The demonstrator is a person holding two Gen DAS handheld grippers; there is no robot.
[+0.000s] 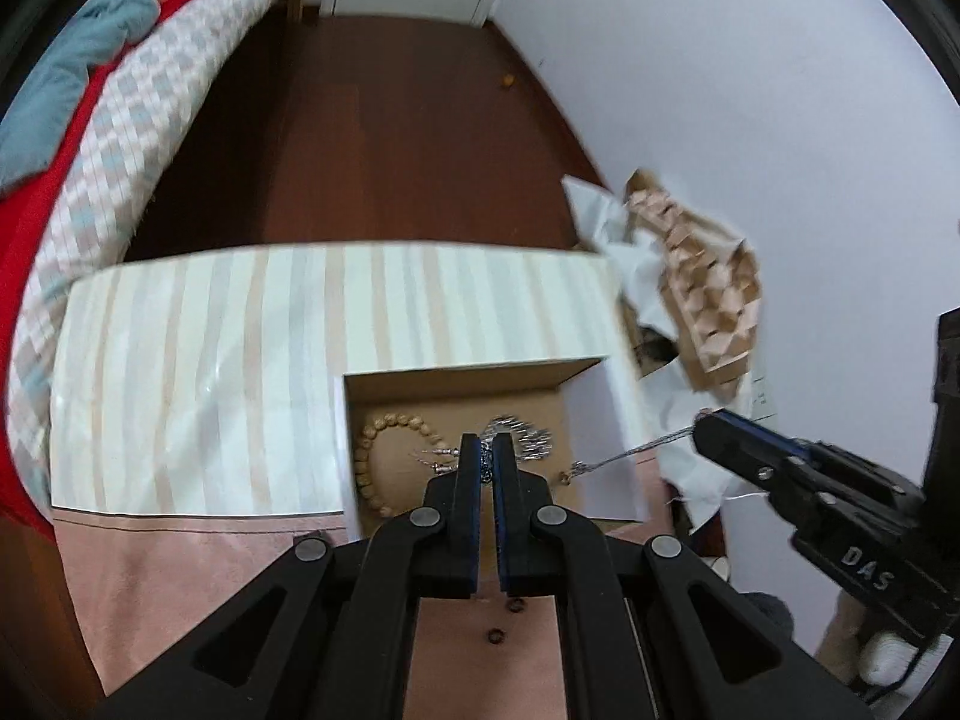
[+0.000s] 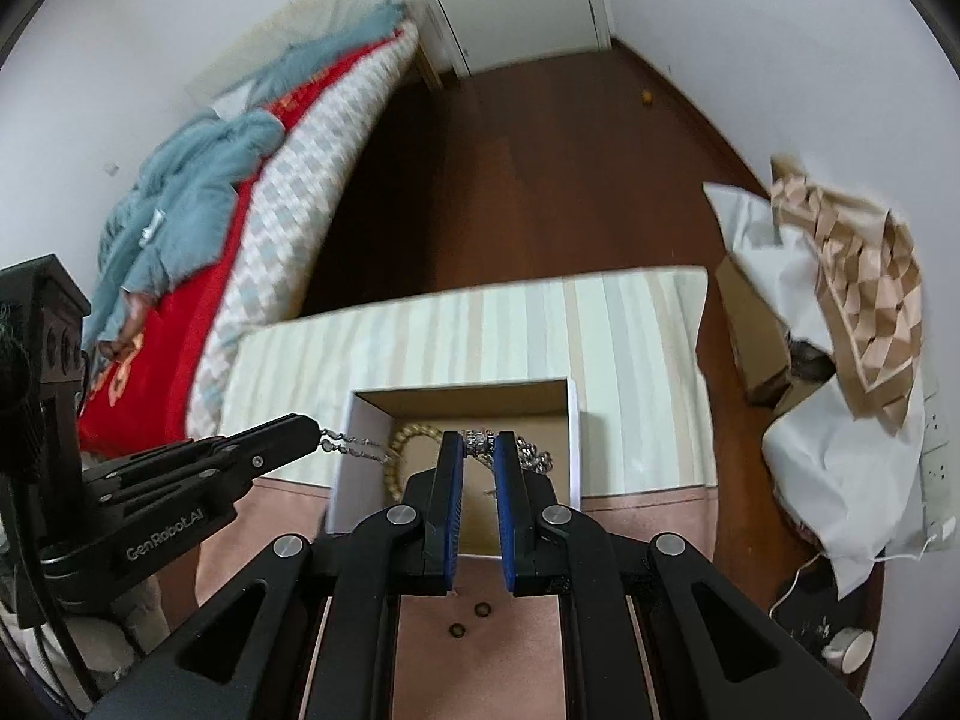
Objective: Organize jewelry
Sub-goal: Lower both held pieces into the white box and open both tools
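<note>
An open cardboard box (image 1: 606, 420) (image 2: 366, 468) stands on the table with a wooden bead bracelet (image 1: 367, 468) (image 2: 401, 441) and silver jewelry (image 1: 528, 438) inside. My left gripper (image 1: 487, 456) (image 2: 315, 435) is shut on one end of a silver chain (image 2: 354, 443). My right gripper (image 2: 479, 447) (image 1: 702, 426) is shut on the other end of the chain (image 1: 630, 453). Both hold the chain stretched just above the box. Two small dark rings (image 1: 504, 621) (image 2: 469, 619) lie on the pink mat near me.
A striped cloth (image 1: 210, 372) (image 2: 636, 360) covers the far table part. A pink mat (image 1: 180, 564) (image 2: 630, 507) lies at the front. A bed with red and blue covers (image 1: 72, 138) (image 2: 180, 252) is left. Crumpled paper and a patterned bag (image 1: 690, 276) (image 2: 852, 312) lie on the floor right.
</note>
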